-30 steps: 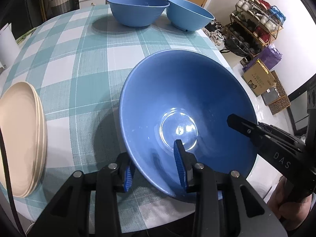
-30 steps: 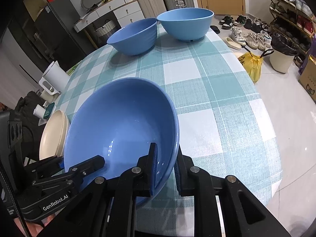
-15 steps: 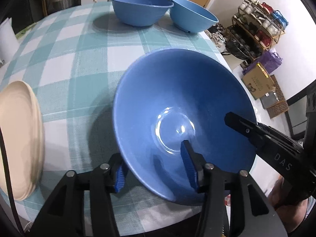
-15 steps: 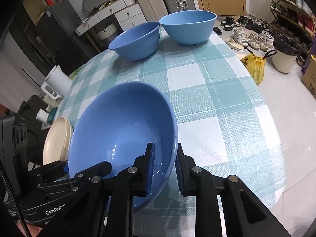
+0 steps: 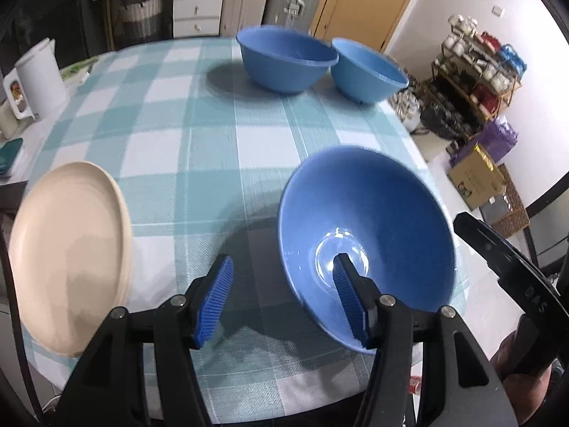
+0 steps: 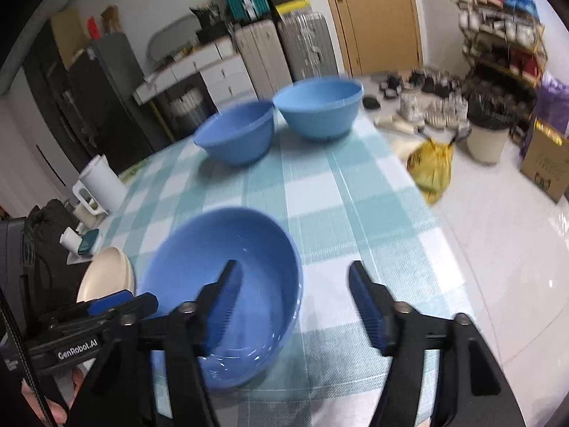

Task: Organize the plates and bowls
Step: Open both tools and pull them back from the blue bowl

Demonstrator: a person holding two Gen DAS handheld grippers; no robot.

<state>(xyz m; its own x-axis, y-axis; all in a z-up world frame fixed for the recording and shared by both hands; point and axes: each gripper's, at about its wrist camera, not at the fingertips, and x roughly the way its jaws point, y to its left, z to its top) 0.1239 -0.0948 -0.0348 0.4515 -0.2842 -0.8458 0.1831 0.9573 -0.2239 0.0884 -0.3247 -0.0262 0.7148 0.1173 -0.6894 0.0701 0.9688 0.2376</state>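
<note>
Near blue bowl [image 5: 366, 245] seated upright on the checked tablecloth [image 5: 199, 149], close to the near edge of the tabletop, toward its right corner. Glossy inside, with a bright reflection in the well. Left gripper [image 5: 284, 299] spread wide, released, nothing clamped: right finger reaching over the rim into the bowl, left finger outside the bowl above bare cloth, the rim between them but apart from the left pad. Contact between right pad and inner wall: cannot tell. Right gripper [image 6: 295, 306] likewise spread wide and released; left finger inside the same bowl [image 6: 227, 284], right finger out over the cloth beyond the rim, bowl wall lying between the two.

At the near left edge of the tabletop, a stack of cream plates [image 5: 67, 256], partly overhanging the edge as seen from the left wrist; well apart from the near bowl. Seen again in the right wrist view as cream plates [image 6: 106, 277] just beside the left gripper's body.

Toward the far edge, two more blue bowls, both upright: a darker one [image 5: 284, 60] and a paler one [image 5: 370, 71] just beside it, rims nearly touching. Both well apart from the near bowl.

Off the tabletop's left side, a white jug [image 5: 39, 78]. Beyond the right edge, a shoe rack [image 5: 476, 71], a cardboard box [image 5: 476, 178], and a yellow bag [image 6: 432, 167] on the floor.
</note>
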